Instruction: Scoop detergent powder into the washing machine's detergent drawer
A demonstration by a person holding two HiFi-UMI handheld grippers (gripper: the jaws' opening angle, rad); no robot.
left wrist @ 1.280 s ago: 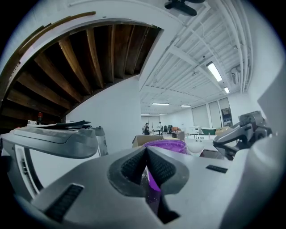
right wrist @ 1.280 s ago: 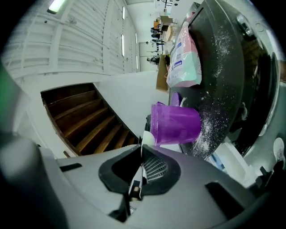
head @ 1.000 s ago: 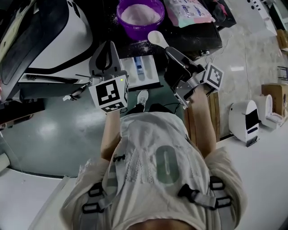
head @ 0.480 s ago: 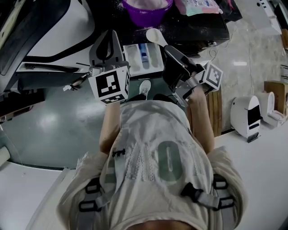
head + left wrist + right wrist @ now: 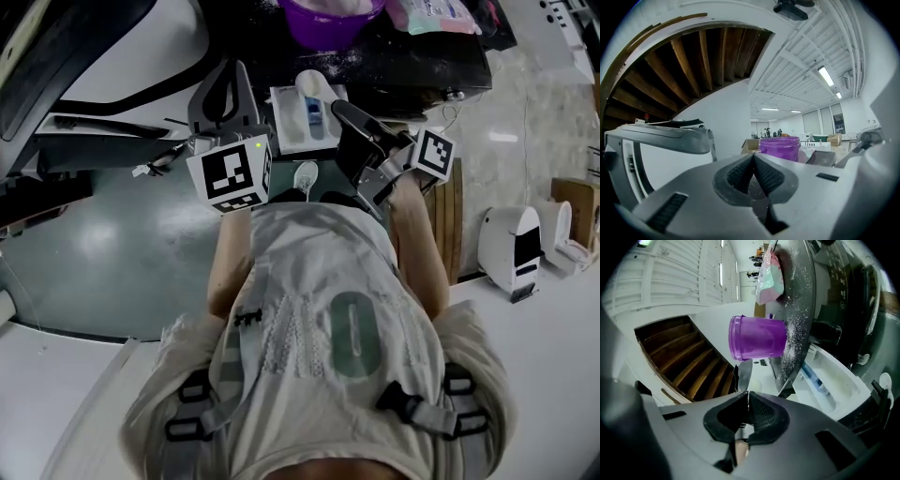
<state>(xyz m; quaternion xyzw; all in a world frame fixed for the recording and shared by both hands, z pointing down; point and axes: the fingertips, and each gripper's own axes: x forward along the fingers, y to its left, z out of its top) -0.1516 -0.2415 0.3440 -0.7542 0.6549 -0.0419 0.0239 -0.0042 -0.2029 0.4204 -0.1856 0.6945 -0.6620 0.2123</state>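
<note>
The white detergent drawer (image 5: 292, 131) stands pulled out of the washing machine (image 5: 103, 52), a blue insert in its middle slot. My right gripper (image 5: 339, 109) is shut on the handle of a white spoon (image 5: 309, 82), whose bowl hangs over the drawer's far end. In the right gripper view the handle shows as a thin white edge between the pads (image 5: 759, 413), with the drawer (image 5: 834, 385) to the right. The purple powder bowl (image 5: 333, 14) sits on the black top beyond. My left gripper (image 5: 228, 70) is shut and empty, left of the drawer; the bowl (image 5: 780, 147) shows ahead of it.
Spilled powder dusts the black top (image 5: 412, 56). A pale detergent bag (image 5: 441, 14) lies right of the bowl. The machine's dark round door (image 5: 56, 47) is at the left. A wooden board (image 5: 450, 225), a white device (image 5: 511, 248) and a cardboard box (image 5: 574, 206) are on the floor at the right.
The right gripper has carried the spoon from beside the purple bowl to over the drawer. The left gripper has hardly moved.
</note>
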